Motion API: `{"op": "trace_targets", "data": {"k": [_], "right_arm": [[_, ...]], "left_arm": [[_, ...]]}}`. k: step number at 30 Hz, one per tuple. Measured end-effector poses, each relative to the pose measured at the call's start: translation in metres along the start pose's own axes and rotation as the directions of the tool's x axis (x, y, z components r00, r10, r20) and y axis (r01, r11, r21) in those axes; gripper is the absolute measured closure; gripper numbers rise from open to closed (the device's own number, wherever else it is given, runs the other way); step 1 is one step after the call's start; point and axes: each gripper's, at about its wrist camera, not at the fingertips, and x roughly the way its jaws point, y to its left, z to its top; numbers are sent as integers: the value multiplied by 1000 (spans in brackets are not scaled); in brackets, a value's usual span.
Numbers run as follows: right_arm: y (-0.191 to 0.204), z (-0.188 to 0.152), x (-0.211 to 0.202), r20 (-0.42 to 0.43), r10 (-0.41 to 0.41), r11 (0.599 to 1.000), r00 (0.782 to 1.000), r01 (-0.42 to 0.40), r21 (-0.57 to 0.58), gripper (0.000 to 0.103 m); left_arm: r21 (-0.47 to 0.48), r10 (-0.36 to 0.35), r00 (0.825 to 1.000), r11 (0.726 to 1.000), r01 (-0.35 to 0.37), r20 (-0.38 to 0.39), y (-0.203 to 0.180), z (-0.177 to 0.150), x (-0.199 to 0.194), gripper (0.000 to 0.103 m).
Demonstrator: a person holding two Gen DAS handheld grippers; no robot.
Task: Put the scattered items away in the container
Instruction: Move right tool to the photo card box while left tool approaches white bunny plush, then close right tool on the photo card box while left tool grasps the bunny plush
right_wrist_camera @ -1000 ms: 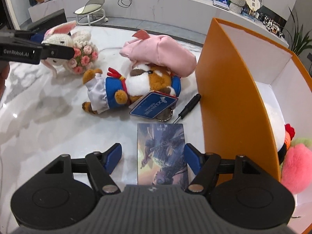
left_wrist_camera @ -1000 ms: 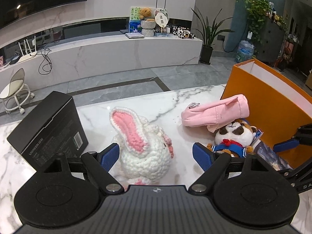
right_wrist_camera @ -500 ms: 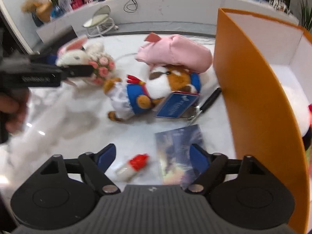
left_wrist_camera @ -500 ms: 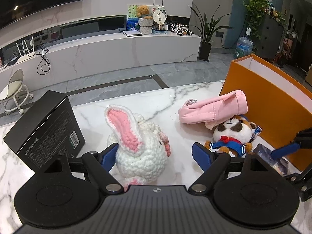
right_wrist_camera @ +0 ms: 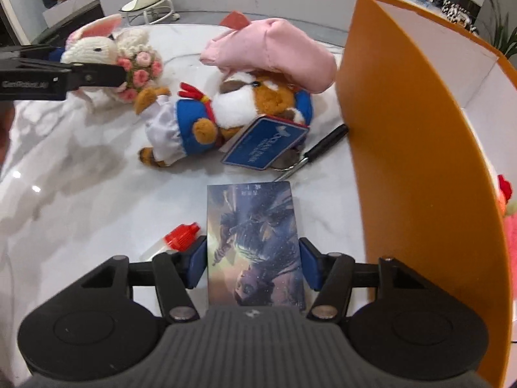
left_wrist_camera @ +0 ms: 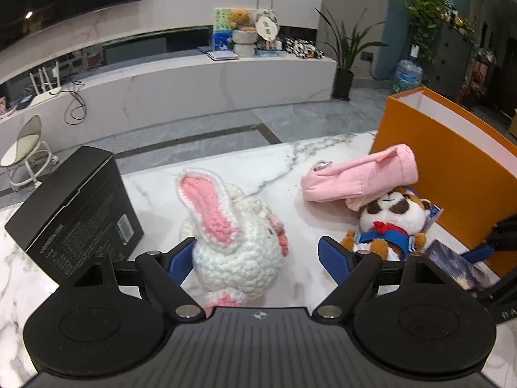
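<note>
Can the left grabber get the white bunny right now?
Probably yes. The left gripper is open around the white bunny; one blue pad touches it, the other is apart, and nothing blocks them from closing.

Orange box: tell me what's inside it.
Past the orange box wall, only a sliver shows: white lining, something red and a pink fluffy edge. The wall hides the rest of its contents.

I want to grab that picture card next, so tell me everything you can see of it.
The picture card is a flat, glossy rectangle printed with a dark fantasy figure. It lies face up on the marble table, beside the orange box, between the right gripper fingers, whose jaws have just been closing. Pad contact is unclear.
</note>
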Motion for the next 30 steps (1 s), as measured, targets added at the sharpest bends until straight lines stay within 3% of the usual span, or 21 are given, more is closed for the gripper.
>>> {"op": "trace_targets", "data": {"k": [2,6,14,22,24,30], "right_arm": [[5,-2,1,1,-10,1000,1000,10,-26,41],[5,-3,2,2,-11,999,1000,11,-35,41],[6,-4,2,4,-7,999,1000,7,-44,39],[7,-4,2,7,-4,999,1000,4,-48,36],[7,-3,3,7,-3,999,1000,4,-48,36],[7,-2,3,21,-6,999,1000,7,-47,35]], "left_arm": [[-43,-8,1000,999,8,-4,6,-1,2,8],[-122,-11,1000,992,11,-2,16,-5,6,18],[-235,-15,1000,972,13,-7,28,-8,10,19],[-189,5,1000,982,0,28,20,-3,3,20],[-176,10,1000,984,-8,13,19,-2,4,30],[-177,-5,1000,984,2,-22,18,-1,5,41]]}}
